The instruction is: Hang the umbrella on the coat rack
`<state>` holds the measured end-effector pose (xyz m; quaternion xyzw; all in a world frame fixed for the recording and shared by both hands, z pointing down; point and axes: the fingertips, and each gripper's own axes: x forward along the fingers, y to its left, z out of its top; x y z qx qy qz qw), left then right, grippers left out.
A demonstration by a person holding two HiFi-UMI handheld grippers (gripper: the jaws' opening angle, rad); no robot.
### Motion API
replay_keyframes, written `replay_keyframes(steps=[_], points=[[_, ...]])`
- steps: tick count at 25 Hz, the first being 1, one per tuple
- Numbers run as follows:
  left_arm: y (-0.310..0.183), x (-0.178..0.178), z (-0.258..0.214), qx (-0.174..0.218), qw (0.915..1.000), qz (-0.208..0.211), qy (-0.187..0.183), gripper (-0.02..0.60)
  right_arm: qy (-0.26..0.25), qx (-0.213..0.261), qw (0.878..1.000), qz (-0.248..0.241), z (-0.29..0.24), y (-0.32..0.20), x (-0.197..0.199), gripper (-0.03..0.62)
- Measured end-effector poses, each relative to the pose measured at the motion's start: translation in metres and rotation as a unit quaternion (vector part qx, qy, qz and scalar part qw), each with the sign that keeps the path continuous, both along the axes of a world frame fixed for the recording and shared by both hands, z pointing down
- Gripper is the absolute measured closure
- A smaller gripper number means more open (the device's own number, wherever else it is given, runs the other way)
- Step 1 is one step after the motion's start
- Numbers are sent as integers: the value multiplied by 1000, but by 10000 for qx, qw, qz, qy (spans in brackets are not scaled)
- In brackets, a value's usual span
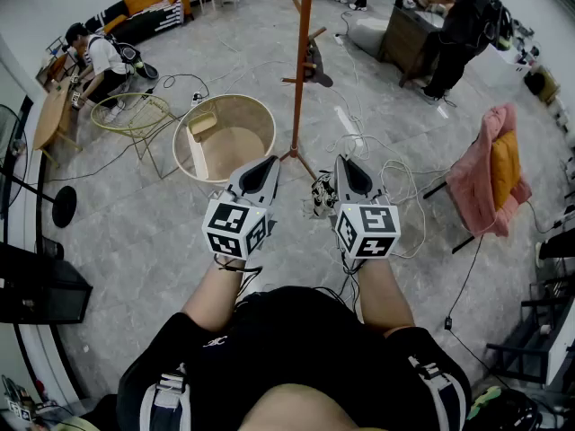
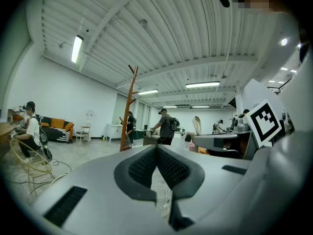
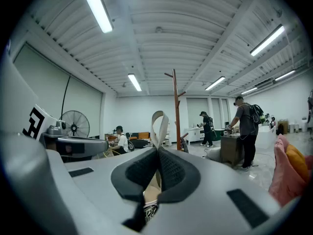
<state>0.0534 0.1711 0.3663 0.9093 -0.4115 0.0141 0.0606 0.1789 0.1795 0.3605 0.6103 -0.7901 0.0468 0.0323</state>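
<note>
The small umbrella [image 1: 322,197], likely light and swingy, is hung under the right gripper [image 3: 157,148], which is squeezed shut on its soft strap loop [image 3: 159,124], where it is best held; the left gripper [image 2: 156,148] is closed, empty.

The grey marbled tile floor [image 1: 162,232] carried a tall reddish-brown wooden coat rack [image 1: 302,70], standing on splayed feet. Just left of the coat rack sat a round, shallow tub with a pale wooden wall [image 1: 256,119], and further left stood a yellow wire-frame side table [image 1: 133,115]. Loose white cables [image 1: 395,182] looped over the tiles right of the rack's feet, and a long white power strip [image 1: 346,122] lay just beside them. Well to the right stood a chair draped in pink and orange cloth [image 1: 490,173]. Beyond the rack stood a dark brown wooden cabinet [image 1: 404,34]. Far to its left rested a black round stand base [image 1: 63,206].
</note>
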Motion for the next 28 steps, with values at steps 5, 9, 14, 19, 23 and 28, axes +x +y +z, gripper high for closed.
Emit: replay_keyframes(steps=[5,9,14,19,23,28], points=[[7,6,2,31,10000,11,-24,565,-50,-8,10000,46,5,5,4,579],[10,-6,0,34,10000,-30,-5,565,-32,-54,10000,15,7,8,-7,579],[8,-24,7,29,10000,-81,36,565,27,-21,10000,-2,12,6,-23,579],[0,-49,14,18,9999,-120,77,565,33,104,9999,93,8,-7,-35,579],[-4,-71,23,-33,9999,-130,65,565,13,131,9998,170,9,-17,-51,579],[-28,-78,32,-22,9999,-128,32,565,27,123,9999,93,19,-45,-65,579]])
